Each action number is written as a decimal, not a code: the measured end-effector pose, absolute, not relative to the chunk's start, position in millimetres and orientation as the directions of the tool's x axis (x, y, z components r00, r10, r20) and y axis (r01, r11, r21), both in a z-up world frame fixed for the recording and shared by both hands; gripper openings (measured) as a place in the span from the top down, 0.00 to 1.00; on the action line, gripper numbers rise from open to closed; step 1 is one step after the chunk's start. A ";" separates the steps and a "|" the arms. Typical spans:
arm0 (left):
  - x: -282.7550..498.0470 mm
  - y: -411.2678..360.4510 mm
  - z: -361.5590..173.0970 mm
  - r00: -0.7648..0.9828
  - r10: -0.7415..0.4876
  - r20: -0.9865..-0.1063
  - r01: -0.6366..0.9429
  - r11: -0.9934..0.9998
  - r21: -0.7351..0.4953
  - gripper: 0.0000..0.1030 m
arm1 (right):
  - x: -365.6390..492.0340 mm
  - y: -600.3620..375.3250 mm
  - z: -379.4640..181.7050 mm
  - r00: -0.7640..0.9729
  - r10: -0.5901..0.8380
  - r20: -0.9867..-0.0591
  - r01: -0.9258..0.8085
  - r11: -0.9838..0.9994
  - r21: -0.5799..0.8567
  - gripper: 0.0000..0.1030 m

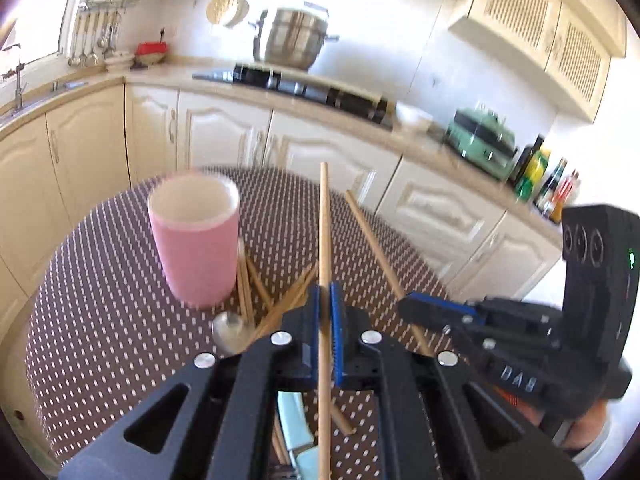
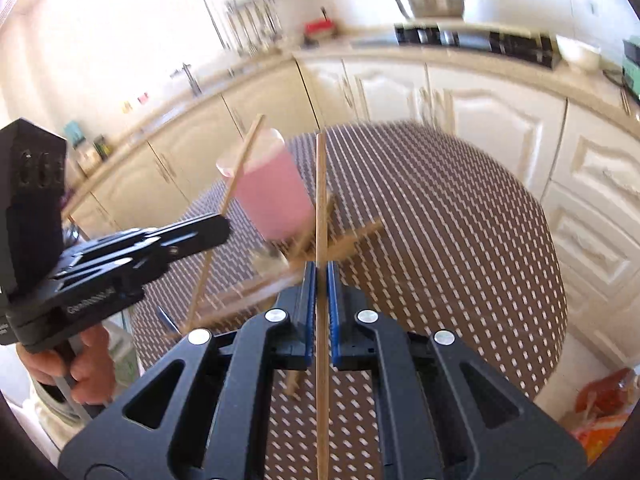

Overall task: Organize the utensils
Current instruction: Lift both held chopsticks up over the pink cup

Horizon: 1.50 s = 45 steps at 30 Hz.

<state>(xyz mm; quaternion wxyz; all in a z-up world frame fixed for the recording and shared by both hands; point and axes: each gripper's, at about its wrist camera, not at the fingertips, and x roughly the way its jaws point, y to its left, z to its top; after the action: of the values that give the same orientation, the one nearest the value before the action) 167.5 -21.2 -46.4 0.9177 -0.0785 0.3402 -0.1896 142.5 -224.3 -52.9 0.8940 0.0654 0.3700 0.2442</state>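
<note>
My left gripper [image 1: 325,294] is shut on a wooden chopstick [image 1: 324,224] that sticks up above the table. My right gripper [image 2: 319,276] is shut on another wooden chopstick [image 2: 321,184]. In the left wrist view the right gripper [image 1: 416,312] is at the right, its chopstick [image 1: 370,240] slanting up to the left. In the right wrist view the left gripper [image 2: 218,228] is at the left with its chopstick [image 2: 240,164]. A pink cup [image 1: 195,236] stands upright on the table; it also shows in the right wrist view [image 2: 272,196]. Several loose chopsticks [image 1: 256,284] and a metal spoon [image 1: 230,330] lie beside the cup.
The round table [image 1: 100,304] has a brown dotted cloth. A pale blue handled utensil [image 1: 296,436] lies under my left gripper. Cream kitchen cabinets [image 1: 224,128] and a counter with a stove, a steel pot [image 1: 294,38], a green appliance and bottles run behind. An orange bag [image 2: 604,404] is at the right.
</note>
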 end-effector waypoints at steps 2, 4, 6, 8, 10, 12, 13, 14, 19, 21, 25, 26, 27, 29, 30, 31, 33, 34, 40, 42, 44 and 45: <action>167.3 -15.8 -33.1 0.730 -0.397 -0.556 0.287 0.917 -0.279 0.95 | 145.3 -213.7 -42.8 0.634 0.504 -0.586 -0.403 0.863 0.306 0.94; 167.6 -6.8 -18.8 0.766 -0.397 -0.506 0.283 0.914 -0.290 0.95 | 149.4 -205.8 -30.7 0.667 0.519 -0.534 -0.416 0.855 0.311 0.94; 172.2 2.8 -5.5 0.800 -0.388 -0.458 0.275 0.915 -0.296 0.95 | 154.2 -199.6 -20.0 0.693 0.534 -0.484 -0.434 0.846 0.311 0.94; 179.4 12.4 5.3 0.832 -0.374 -0.411 0.262 0.916 -0.303 0.95 | 164.0 -190.4 -5.8 0.712 0.554 -0.431 -0.451 0.832 0.323 0.94; 188.2 21.5 15.6 0.863 -0.349 -0.365 0.241 0.920 -0.310 0.95 | 171.4 -180.0 6.4 0.730 0.569 -0.378 -0.474 0.821 0.319 0.94; 196.2 34.2 24.7 0.894 -0.338 -0.293 0.233 0.911 -0.340 0.95 | 181.8 -167.6 18.1 0.750 0.579 -0.320 -0.492 0.811 0.317 0.94; 199.6 38.6 26.8 0.904 -0.334 -0.267 0.232 0.908 -0.350 0.95 | 188.4 -161.3 22.1 0.755 0.586 -0.294 -0.499 0.805 0.321 0.94; 204.2 43.5 28.9 0.914 -0.326 -0.240 0.228 0.905 -0.358 0.95 | 196.4 -158.5 22.9 0.759 0.591 -0.273 -0.504 0.799 0.326 0.94; 226.3 63.7 33.0 0.961 -0.256 -0.106 0.196 0.900 -0.390 0.95 | 230.3 -137.5 36.6 0.781 0.592 -0.198 -0.517 0.791 0.327 0.94; 235.7 64.9 29.2 0.971 -0.223 -0.081 0.177 0.908 -0.379 0.95 | 239.4 -131.0 36.0 0.789 0.590 -0.171 -0.517 0.788 0.334 0.94; 260.9 68.1 20.3 0.981 -0.180 -0.073 0.141 0.918 -0.371 0.95 | 258.8 -126.7 29.5 0.813 0.567 -0.136 -0.495 0.795 0.351 0.94; 266.5 69.3 17.6 0.982 -0.176 -0.072 0.137 0.917 -0.374 0.95 | 264.8 -125.7 27.1 0.821 0.557 -0.129 -0.487 0.800 0.351 0.94; 272.4 70.2 15.1 0.984 -0.163 -0.072 0.124 0.916 -0.381 0.95 | 269.7 -125.2 25.4 0.824 0.553 -0.124 -0.484 0.800 0.355 0.94; 275.2 73.1 8.5 0.987 -0.151 -0.060 0.117 0.916 -0.383 0.95 | 275.0 -123.8 19.9 0.827 0.549 -0.121 -0.480 0.801 0.358 0.94; 277.4 73.3 5.8 0.988 -0.144 -0.062 0.110 0.918 -0.380 0.95 | 277.7 -122.2 18.4 0.832 0.542 -0.118 -0.477 0.807 0.348 0.94; 280.6 72.7 2.4 0.988 -0.137 -0.066 0.103 0.921 -0.375 0.95 | 277.9 -121.2 15.4 0.835 0.538 -0.114 -0.477 0.812 0.337 0.94; 284.7 70.3 -6.0 0.988 -0.135 -0.077 0.099 0.927 -0.362 0.94 | 281.1 -119.8 9.7 0.837 0.535 -0.117 -0.477 0.816 0.325 0.94; 287.0 69.7 -11.1 0.987 -0.134 -0.090 0.094 0.930 -0.355 0.94 | 281.0 -120.0 5.8 0.836 0.535 -0.120 -0.475 0.816 0.328 0.94; 286.8 68.9 -32.9 0.971 -0.170 -0.169 0.100 0.928 -0.358 0.94 | 275.6 -127.1 -11.6 0.830 0.534 -0.164 -0.462 0.821 0.336 0.94; 281.0 66.7 -36.5 0.967 -0.175 -0.184 0.104 0.934 -0.341 0.94 | 268.9 -129.3 -14.2 0.829 0.532 -0.173 -0.463 0.826 0.322 0.94; 273.9 66.5 -38.5 0.964 -0.179 -0.195 0.105 0.935 -0.340 0.94 | 260.0 -131.9 -15.2 0.831 0.527 -0.178 -0.463 0.832 0.306 0.94; 270.0 66.4 -39.1 0.962 -0.185 -0.200 0.109 0.934 -0.340 0.94 | 255.4 -133.9 -15.4 0.832 0.526 -0.179 -0.462 0.834 0.303 0.94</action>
<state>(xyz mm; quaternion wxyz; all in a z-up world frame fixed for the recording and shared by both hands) 270.0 66.4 -39.1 0.9766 -0.1653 0.1150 -0.0752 255.4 -133.9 -15.4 0.9488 0.1243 0.1283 0.2604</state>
